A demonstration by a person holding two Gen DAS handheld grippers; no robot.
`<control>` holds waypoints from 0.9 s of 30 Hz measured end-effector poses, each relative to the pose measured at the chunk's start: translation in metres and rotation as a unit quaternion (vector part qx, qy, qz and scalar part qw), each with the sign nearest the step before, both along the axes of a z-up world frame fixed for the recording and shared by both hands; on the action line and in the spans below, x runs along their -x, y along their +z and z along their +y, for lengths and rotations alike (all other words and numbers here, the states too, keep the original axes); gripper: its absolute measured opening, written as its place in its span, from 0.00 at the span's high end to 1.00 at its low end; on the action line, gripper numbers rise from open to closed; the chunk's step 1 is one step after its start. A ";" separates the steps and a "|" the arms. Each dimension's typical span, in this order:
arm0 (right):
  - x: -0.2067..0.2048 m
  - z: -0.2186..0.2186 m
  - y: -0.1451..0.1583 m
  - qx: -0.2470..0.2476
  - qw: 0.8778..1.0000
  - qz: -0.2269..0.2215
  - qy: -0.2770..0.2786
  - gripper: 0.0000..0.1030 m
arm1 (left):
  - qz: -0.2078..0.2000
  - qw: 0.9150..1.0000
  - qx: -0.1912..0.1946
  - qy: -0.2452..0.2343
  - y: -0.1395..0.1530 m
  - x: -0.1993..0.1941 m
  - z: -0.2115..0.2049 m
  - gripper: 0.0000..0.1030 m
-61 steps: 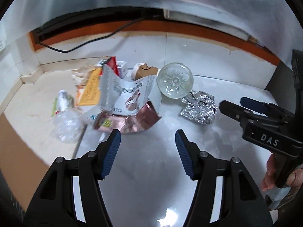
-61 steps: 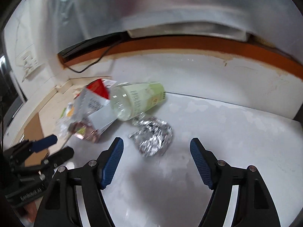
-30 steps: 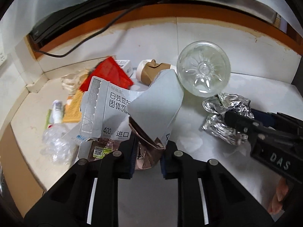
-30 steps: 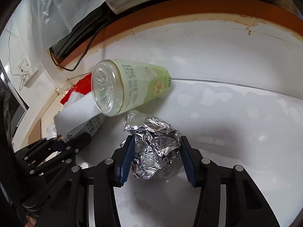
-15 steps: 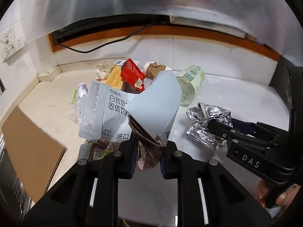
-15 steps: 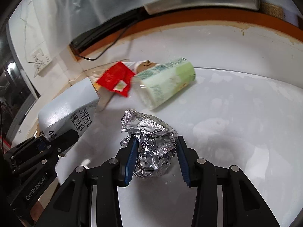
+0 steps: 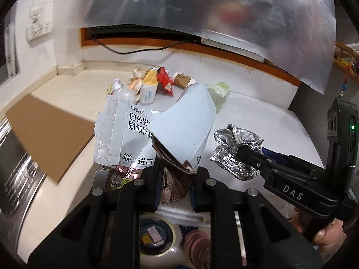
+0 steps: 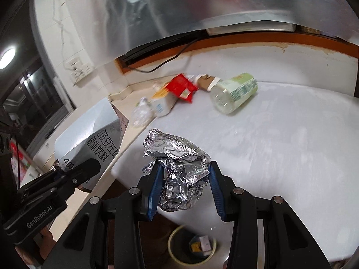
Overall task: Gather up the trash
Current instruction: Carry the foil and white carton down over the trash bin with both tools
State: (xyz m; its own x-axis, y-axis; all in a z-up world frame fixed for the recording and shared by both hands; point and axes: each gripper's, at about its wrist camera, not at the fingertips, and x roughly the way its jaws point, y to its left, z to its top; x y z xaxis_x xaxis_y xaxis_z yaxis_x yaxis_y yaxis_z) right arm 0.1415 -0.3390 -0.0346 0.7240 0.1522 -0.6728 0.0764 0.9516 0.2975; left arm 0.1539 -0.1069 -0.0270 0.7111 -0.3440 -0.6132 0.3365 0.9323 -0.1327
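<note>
Counter (image 8: 280, 139) holds leftover litter at the back: green bottle (image 8: 233, 95) on its side, red wrapper (image 8: 180, 87), brown cup (image 7: 181, 81), a crushed clear bottle (image 8: 141, 112). Cardboard sheet (image 7: 48, 132) lies at the counter's left end. A bin (image 8: 191, 245) sits below the counter edge, nothing blocking it. Left gripper (image 7: 174, 185) pinches the torn pouch (image 7: 157, 132). Right gripper (image 8: 184, 186) clamps the foil ball (image 8: 179, 168), both lifted off the counter, near its front edge above the bin.

Home kitchen, white counter (image 8: 280, 134) under a wood-trimmed window, wall socket (image 8: 80, 70) left of it, food packaging (image 8: 180, 87) heaped on the counter, bin (image 8: 190, 246) below its edge
</note>
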 end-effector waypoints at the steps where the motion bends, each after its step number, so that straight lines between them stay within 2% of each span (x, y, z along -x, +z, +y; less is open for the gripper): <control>1: 0.008 0.006 0.000 0.000 1.000 0.003 0.006 0.61 | 0.001 1.000 0.000 0.004 -0.002 0.009 0.007 0.84; 6: 0.054 0.042 -0.003 0.016 0.998 0.013 0.052 0.61 | 0.010 0.999 -0.022 0.028 -0.025 0.055 0.040 0.84; 11: 0.081 0.079 -0.017 0.034 0.994 0.036 0.098 0.61 | 0.037 0.997 -0.044 0.048 -0.060 0.090 0.063 0.84; 17: 0.095 0.118 -0.059 0.053 0.984 0.096 0.142 0.61 | 0.072 0.994 -0.057 0.064 -0.109 0.111 0.078 0.84; 23: 0.095 0.148 -0.109 0.088 0.971 0.146 0.168 0.61 | 0.136 0.986 -0.049 0.080 -0.171 0.104 0.097 0.84; 27: 0.094 0.157 -0.145 0.095 0.965 0.172 0.175 0.61 | 0.162 0.982 -0.059 0.078 -0.206 0.101 0.101 0.84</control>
State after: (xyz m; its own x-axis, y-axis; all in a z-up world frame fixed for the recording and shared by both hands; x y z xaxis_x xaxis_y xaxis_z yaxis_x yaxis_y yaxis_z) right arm 0.0476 -0.1817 -0.1796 0.3785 0.1980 -0.9042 -0.1970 0.9717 0.1304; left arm 0.0533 -0.0062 -0.2332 0.5112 -0.1590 -0.8446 0.1463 0.9845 -0.0968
